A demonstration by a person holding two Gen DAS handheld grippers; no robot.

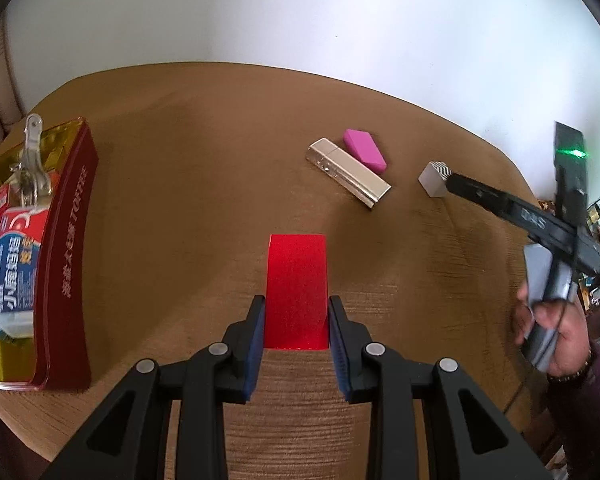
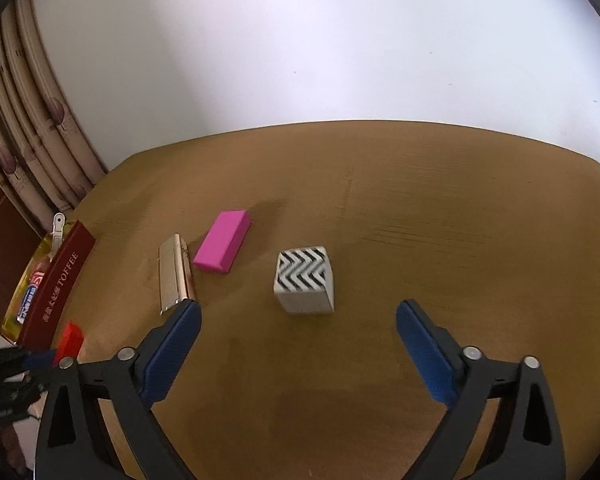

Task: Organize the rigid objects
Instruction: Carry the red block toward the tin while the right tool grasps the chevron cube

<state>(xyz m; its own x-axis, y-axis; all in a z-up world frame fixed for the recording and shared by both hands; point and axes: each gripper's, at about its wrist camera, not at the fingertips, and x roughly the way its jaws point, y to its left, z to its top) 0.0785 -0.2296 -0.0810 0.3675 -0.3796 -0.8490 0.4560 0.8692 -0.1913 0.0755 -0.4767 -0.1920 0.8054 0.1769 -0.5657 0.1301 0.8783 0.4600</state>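
My left gripper (image 1: 296,310) is shut on a red block (image 1: 297,280), its blue pads pressed on both sides. A dark red toffee tin (image 1: 66,256) with several items inside stands to its left. My right gripper (image 2: 298,316) is open and empty, just short of a white cube with a black zigzag top (image 2: 305,280). A pink block (image 2: 223,246) and a gold box (image 2: 175,278) lie left of the cube. In the left wrist view the pink block (image 1: 365,150), gold box (image 1: 350,174) and cube (image 1: 434,179) lie far right, with the right gripper (image 1: 452,184) at the cube.
The brown table (image 2: 420,208) ends at a white wall behind. A curtain (image 2: 28,140) hangs at the left. The tin (image 2: 56,284) sits at the table's left edge. The person's hand (image 1: 556,336) holds the right gripper at the table's right edge.
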